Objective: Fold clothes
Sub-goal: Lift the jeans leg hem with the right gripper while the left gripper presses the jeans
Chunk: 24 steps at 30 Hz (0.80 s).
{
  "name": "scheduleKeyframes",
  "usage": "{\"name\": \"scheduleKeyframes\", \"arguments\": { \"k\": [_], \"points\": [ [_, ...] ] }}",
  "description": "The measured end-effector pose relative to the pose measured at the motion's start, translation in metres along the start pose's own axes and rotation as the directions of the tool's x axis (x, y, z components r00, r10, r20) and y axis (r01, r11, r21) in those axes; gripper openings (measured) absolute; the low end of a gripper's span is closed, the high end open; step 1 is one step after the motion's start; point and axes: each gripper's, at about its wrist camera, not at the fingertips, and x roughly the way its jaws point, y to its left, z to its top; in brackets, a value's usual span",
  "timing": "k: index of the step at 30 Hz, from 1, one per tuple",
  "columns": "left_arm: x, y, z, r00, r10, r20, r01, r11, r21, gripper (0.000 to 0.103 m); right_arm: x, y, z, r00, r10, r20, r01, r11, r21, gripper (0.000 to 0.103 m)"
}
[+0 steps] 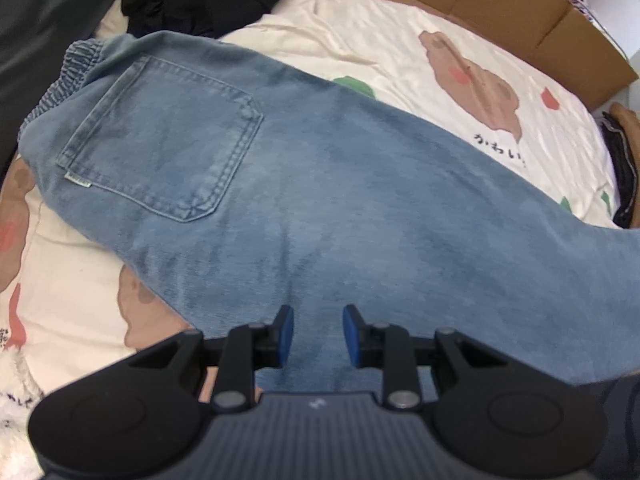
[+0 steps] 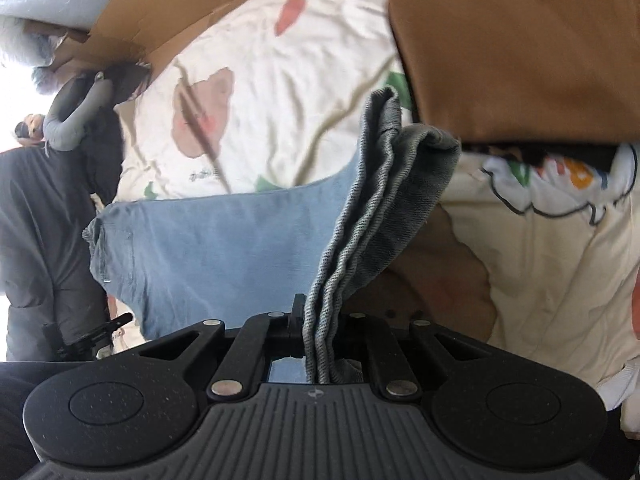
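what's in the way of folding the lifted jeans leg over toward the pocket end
Nothing visible. The right gripper is shut on the jeans hem, and the denim toward the back pocket lies bare. The left gripper hovers open above the middle.

Brown garment (image 2: 516,40) crowding jeans (image 2: 224,248)

Jeans (image 1: 320,184): light blue washed denim, elastic gathered waistband at upper left in the left wrist view, one stitched back pocket facing up with a small pale tag on its edge. Laid flat, back side up, folded lengthwise, across a cream printed bedcover (image 1: 400,48). Leg end (image 2: 384,200) lifted off the bed, bunched in layered folds, grey inner side showing.
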Motion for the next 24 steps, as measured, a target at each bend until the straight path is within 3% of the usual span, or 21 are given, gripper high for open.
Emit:
{"name": "scheduleKeyframes", "arguments": {
  "k": [3,12,15,16,17,22,24],
  "points": [
    [-0.001,-0.003,0.0,0.999,-0.031,-0.008,0.031,1.0,0.0,0.022,-0.008,0.026,0.003,1.0,-0.013,-0.009,0.013,0.999,-0.034,0.006],
    [-0.002,-0.022,0.011,0.994,-0.108,-0.017,0.108,0.994,0.025,0.025,-0.054,0.113,-0.007,0.998,-0.025,0.062,0.032,0.994,-0.102,0.006],
    [-0.004,-0.028,0.015,0.989,-0.147,-0.009,0.147,0.989,0.016,0.044,-0.072,0.144,-0.013,0.995,-0.012,0.102,0.024,0.993,-0.114,0.006],
    [-0.005,-0.03,0.016,0.987,-0.163,-0.006,0.164,0.986,0.016,0.057,-0.075,0.154,-0.014,0.993,-0.01,0.115,0.023,0.993,-0.118,0.006],
    [-0.005,-0.033,0.017,0.984,-0.181,-0.004,0.181,0.983,0.017,0.062,-0.078,0.164,-0.016,0.992,-0.005,0.127,0.021,0.992,-0.122,0.006],
    [0.001,-0.045,0.009,0.963,-0.265,-0.037,0.267,0.963,0.049,0.062,-0.081,0.208,-0.026,0.985,0.058,0.161,-0.034,0.989,-0.146,0.006],
    [0.007,-0.051,0.005,0.96,-0.274,-0.05,0.277,0.958,0.068,0.055,-0.077,0.219,-0.03,0.982,0.088,0.167,-0.062,0.986,-0.154,0.006]
  ]
}}
